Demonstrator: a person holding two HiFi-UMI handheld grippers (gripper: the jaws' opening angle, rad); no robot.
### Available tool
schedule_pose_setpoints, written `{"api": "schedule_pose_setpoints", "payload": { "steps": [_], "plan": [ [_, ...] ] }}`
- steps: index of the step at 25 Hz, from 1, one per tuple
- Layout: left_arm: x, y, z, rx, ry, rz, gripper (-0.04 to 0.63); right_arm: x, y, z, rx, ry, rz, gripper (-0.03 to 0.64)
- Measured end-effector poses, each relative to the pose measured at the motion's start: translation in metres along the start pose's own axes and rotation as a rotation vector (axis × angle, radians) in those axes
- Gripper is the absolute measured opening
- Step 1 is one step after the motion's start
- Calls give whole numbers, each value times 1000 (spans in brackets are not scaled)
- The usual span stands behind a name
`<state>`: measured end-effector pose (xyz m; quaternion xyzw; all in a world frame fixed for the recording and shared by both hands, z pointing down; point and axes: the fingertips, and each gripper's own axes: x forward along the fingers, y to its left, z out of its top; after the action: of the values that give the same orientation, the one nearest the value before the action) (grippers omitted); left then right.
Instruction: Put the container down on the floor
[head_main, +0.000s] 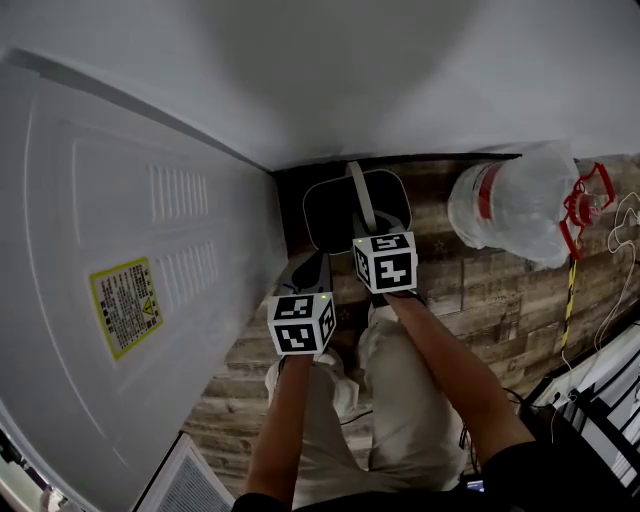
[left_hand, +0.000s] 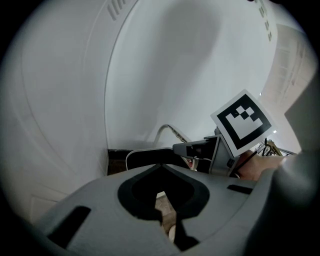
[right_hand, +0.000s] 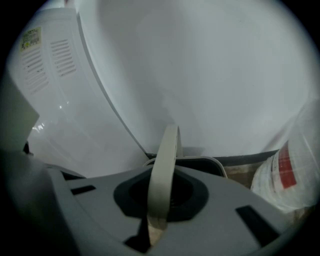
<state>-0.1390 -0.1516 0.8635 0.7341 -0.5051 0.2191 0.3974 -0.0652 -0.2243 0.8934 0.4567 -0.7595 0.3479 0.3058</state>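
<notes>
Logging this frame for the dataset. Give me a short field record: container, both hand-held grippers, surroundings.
container: dark tub with a pale rim, in the corner between the white appliance and the wall
handle: pale strap, raised upright
right hand-held gripper: shut on the handle
left hand-held gripper: jaws close together, nothing between them
container touching floor: cannot tell
floor: wood planks
nearby: water bottle wrapped in clear plastic, right of the container
appliance marking: yellow sticker
</notes>
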Motion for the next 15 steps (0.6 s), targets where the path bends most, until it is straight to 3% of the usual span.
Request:
{"api": "schedule_pose_setpoints", "payload": {
  "steps": [15],
  "plan": [
    [11, 4, -18, -41, 16, -12, 14, 11, 4, -7, 21, -1, 23, 32]
  ]
}}
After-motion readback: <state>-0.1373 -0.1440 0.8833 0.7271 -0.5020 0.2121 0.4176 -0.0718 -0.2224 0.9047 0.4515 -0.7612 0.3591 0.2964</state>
